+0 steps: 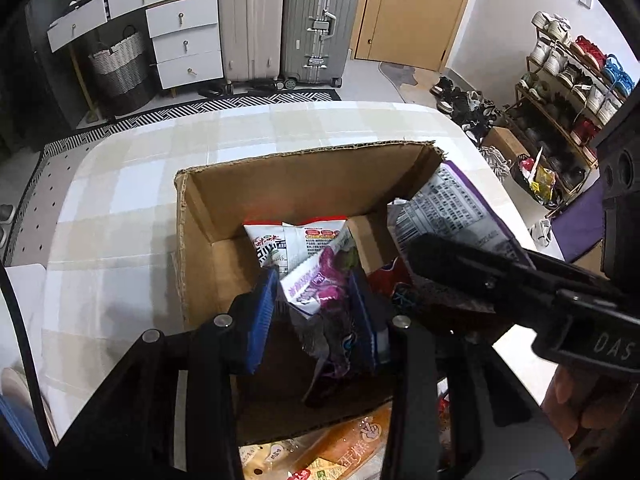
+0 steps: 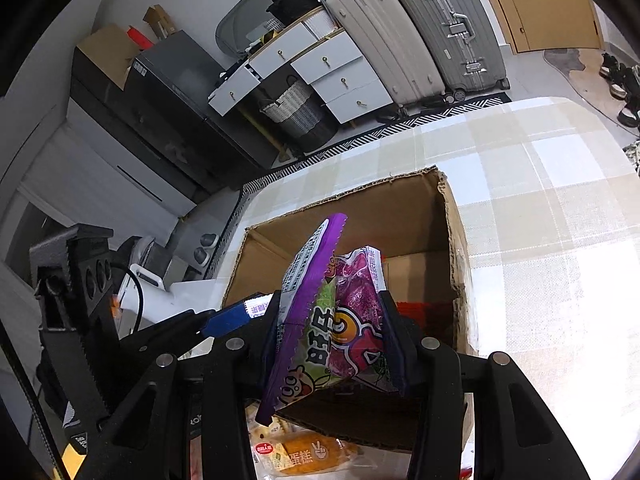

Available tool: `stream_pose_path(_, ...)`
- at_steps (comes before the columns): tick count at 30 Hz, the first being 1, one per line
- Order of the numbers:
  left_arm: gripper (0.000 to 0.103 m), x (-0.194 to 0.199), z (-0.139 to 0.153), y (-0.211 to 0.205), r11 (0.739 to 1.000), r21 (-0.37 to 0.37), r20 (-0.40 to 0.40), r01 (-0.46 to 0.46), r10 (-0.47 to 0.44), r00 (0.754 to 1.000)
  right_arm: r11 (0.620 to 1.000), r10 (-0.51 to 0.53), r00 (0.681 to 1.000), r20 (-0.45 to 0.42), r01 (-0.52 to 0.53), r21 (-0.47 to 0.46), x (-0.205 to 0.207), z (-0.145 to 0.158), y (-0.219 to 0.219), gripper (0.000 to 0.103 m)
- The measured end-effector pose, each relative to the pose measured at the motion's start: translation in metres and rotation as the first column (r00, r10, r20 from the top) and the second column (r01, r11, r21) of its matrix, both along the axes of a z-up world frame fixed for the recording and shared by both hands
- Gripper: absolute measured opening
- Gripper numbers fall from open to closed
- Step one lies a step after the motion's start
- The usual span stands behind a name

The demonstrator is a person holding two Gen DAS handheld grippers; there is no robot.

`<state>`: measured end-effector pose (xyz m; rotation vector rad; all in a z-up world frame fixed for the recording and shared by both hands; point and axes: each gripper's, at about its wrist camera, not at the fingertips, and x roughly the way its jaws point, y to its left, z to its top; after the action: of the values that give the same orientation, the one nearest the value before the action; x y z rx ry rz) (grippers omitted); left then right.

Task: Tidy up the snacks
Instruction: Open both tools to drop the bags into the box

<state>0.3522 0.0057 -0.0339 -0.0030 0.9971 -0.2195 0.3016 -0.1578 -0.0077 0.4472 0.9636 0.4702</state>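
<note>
In your left wrist view, your left gripper (image 1: 316, 312) has its blue-padded jaws closed on a small purple-and-white crinkled snack packet (image 1: 320, 292), held low inside the open brown cardboard box (image 1: 280, 172) on the pale checked tablecloth (image 1: 120, 184). A white-and-red noodle packet (image 1: 288, 242) already lies on the box floor, with something red (image 1: 386, 278) beside it. Your right gripper (image 1: 436, 256) comes in from the right, gripping a larger purple-edged bag (image 1: 444, 204) that leans over the box's right wall.

In your right wrist view, the right gripper (image 2: 332, 344) clamps that purple-and-green glossy candy bag (image 2: 332, 336) narrowly between its jaws, just above the near side of the box (image 2: 452, 240). Below, outside the near wall, an orange cake packet in clear wrap (image 2: 304, 454) waits on the table.

You seem partway through: some snacks are boxed, two are in hand and ready to release, and at least the cake packet is left.
</note>
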Motion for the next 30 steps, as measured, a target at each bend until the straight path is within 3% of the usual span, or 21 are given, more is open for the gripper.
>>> stream_pose_path(3,0.035,-0.006,0.005,0.001,1.000,-0.028,0.003,-0.006,0.006,1.000,1.000,0.011,1.000,-0.003,-0.011,-0.010,0.002,0.000,0.002,0.045)
stream_pose_path(7,0.035,-0.009,0.009,0.002,1.000,-0.008,0.019,-0.027,0.027,0.999,1.000,0.006,1.000,-0.012,-0.006,-0.004,0.005,0.000,0.003,0.047)
stream_pose_path(12,0.045,-0.013,0.013,0.007,0.999,-0.004,0.029,-0.045,0.045,0.999,1.000,0.002,1.000,-0.020,-0.002,0.002,0.007,-0.002,0.001,0.047)
stream_pose_path(18,0.048,-0.018,0.018,0.010,0.999,0.002,0.035,-0.047,0.047,0.998,1.000,0.000,1.000,-0.020,0.000,-0.013,0.004,0.001,0.003,0.048)
stream_pose_path(30,0.056,-0.039,0.029,0.016,0.999,0.009,0.038,-0.052,0.052,0.998,0.995,-0.002,1.000,0.024,0.005,-0.096,-0.007,0.015,0.013,0.051)
